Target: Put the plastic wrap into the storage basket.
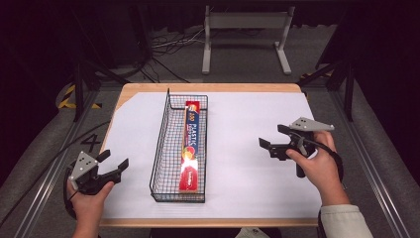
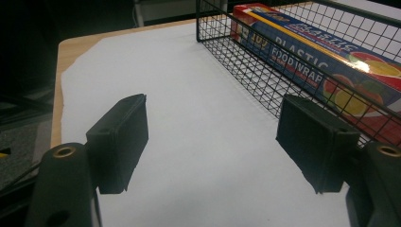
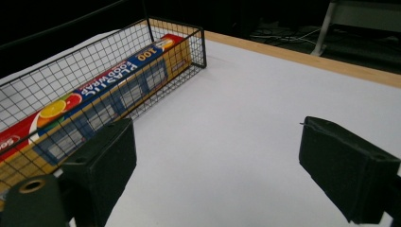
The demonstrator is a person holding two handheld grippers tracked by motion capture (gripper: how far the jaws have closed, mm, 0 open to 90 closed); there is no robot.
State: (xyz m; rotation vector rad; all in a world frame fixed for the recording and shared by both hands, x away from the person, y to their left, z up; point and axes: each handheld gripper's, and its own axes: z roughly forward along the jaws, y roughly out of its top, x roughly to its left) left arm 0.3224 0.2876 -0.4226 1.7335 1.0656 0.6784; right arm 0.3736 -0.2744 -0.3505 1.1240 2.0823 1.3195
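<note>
High view: both claws, left and right, wide open, apparently empty, flanking basket.

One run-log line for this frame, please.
left gripper: open, empty | right gripper: open, empty | plastic wrap box: lying in wire basket

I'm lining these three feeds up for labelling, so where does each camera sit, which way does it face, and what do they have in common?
High view: above the person's side, looking forward and down on the table; both hands, the left gripper and right gripper show.
Left gripper view: rides the left gripper, looking past its open jaws toward the wire basket from its left.
Right gripper view: rides the right gripper, jaws open, facing the basket from the other side.
Shared: all show the plastic wrap box lying in the basket.
</note>
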